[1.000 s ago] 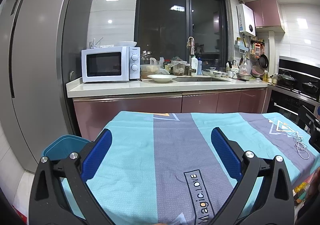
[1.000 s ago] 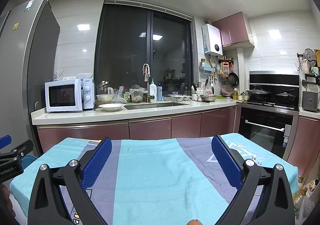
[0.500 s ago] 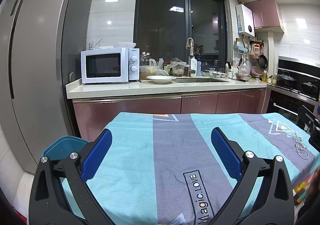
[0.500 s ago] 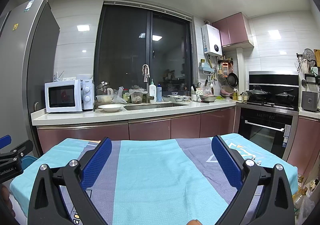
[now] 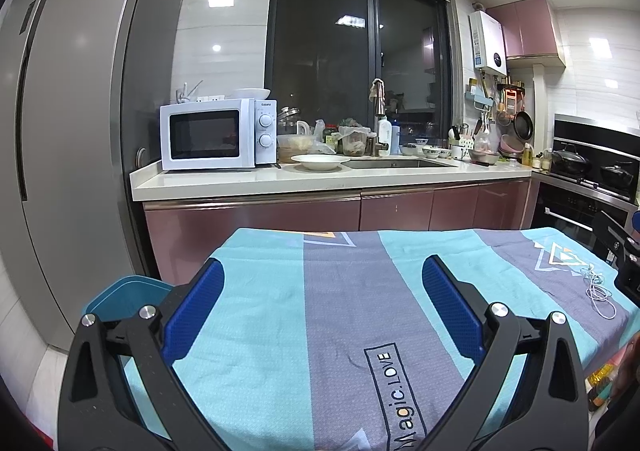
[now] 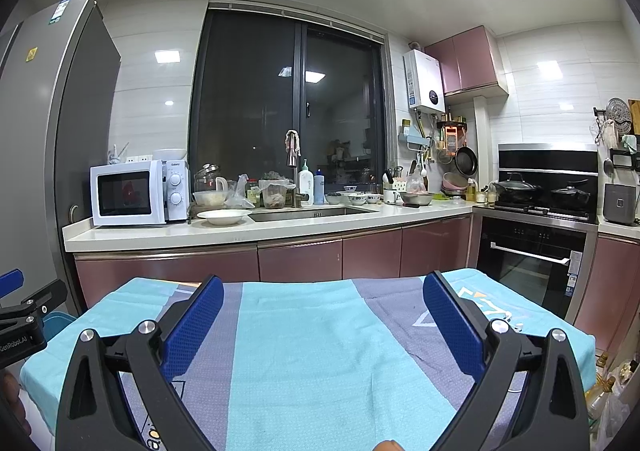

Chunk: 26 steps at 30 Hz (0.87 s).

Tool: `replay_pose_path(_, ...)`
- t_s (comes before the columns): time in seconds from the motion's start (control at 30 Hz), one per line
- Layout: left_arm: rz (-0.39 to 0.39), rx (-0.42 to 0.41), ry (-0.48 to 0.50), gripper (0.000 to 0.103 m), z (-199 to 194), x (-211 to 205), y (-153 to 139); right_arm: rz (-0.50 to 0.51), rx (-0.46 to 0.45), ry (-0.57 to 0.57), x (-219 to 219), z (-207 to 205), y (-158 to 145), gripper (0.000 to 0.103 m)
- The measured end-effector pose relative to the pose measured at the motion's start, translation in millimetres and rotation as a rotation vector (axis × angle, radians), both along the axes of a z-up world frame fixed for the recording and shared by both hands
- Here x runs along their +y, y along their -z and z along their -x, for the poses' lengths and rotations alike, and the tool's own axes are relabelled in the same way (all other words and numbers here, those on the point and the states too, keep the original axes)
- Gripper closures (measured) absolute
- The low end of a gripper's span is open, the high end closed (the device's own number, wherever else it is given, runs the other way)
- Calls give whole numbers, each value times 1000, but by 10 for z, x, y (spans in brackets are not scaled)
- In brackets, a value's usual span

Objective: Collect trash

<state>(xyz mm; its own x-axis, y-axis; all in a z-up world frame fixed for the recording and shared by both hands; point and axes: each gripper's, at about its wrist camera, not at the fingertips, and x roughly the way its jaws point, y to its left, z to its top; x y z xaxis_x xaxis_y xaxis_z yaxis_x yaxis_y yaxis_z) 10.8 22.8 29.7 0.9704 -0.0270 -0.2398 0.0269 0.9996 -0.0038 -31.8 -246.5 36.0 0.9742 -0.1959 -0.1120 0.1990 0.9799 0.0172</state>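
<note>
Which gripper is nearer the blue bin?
Left. The left gripper hangs over the table's left end, right beside the blue bin. The right gripper is farther along the table, jaws open.

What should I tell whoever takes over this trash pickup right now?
Left gripper: open, holding nothing, above the table cloth.
Right gripper: open, holding nothing, also above the cloth.
Blue bin: on the floor off the table's left corner.
White cable: lies on the cloth near the right edge; the only loose item there.
Done: nothing visibly collected; the bin's inside is hidden.
Left: find the trash and bin it.
</note>
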Motion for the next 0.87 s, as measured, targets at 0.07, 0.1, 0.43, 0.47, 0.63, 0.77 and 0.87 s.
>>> replay_pose_path(0.07,0,1,3,5,3,1,3,-1,-1,0,0,-2,-2,6)
replay_pose_path(0.1,1,0,4,5,2,7,2,-1,-1,1,1,-1,-1,6)
replay_pose_path(0.43,-5,-3,3,5,-9,30,6,0,-1,-2,13,-10,-2,6)
replay_pose_path(0.47,-4,-3,3,5,4,21,11,-1,-2,-2,9,-3,-5,6)
replay_pose_path(0.63,-3,-3,2,5,10,20,23,-2,-1,0,6,-1,-2,6)
replay_pose_path(0.77,-8,-3,-4,5,-2,16,36,-1,3,-2,-11,-4,1,6)
replay_pose_path(0.87,-8,-2,-5,5,-7,-9,49,-1,4,-2,-20,-1,0,6)
